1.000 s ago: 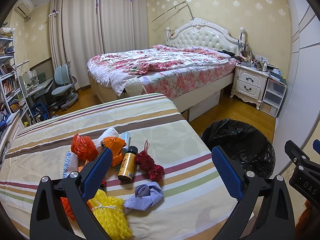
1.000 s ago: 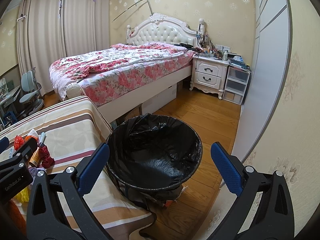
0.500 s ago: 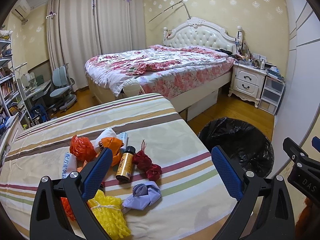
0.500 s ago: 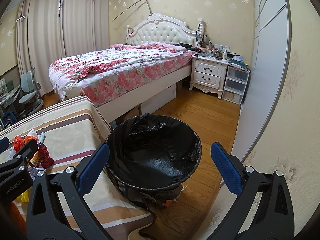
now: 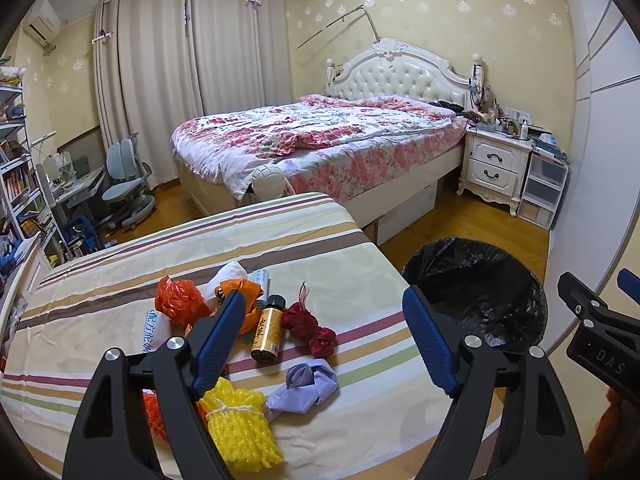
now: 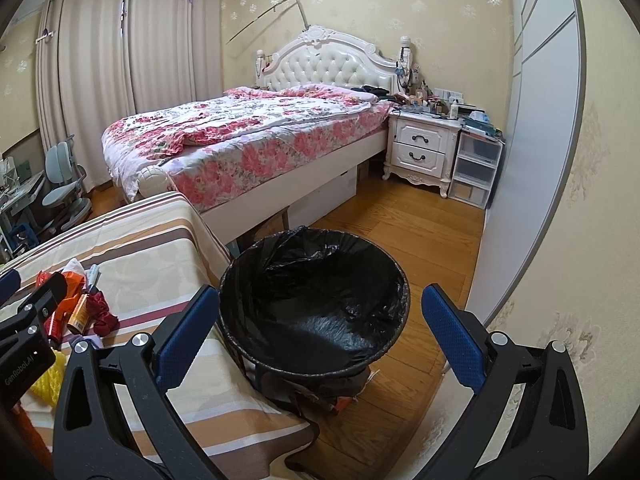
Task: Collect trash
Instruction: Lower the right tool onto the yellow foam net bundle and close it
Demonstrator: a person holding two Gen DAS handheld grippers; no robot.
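Observation:
Trash lies in a heap on the striped table [image 5: 280, 240]: a brown bottle [image 5: 269, 332], red net bundles [image 5: 310, 326], a purple wad [image 5: 306, 382], a yellow net [image 5: 240, 420], an orange bag [image 5: 178, 300] and a white tube [image 5: 154, 330]. My left gripper [image 5: 324, 296] hovers over the heap's near side. Its jaws are closing, and the pads touch nothing. My right gripper [image 6: 319, 292] stands open and empty above the black-lined trash bin [image 6: 320, 264]. In the left wrist view the bin [image 5: 472, 280] stands on the floor right of the table.
The table's right edge [image 6: 208, 236] drops off just beside the bin. A flowered bed [image 5: 320, 140] stands behind the table and a white nightstand [image 6: 420, 148] at the back right. A pale wardrobe wall [image 6: 532, 140] closes the right side. Wooden floor [image 6: 400, 220] lies between them.
The left gripper's jaws have narrowed over the trash heap. The right gripper has stayed in place, open above the bin.

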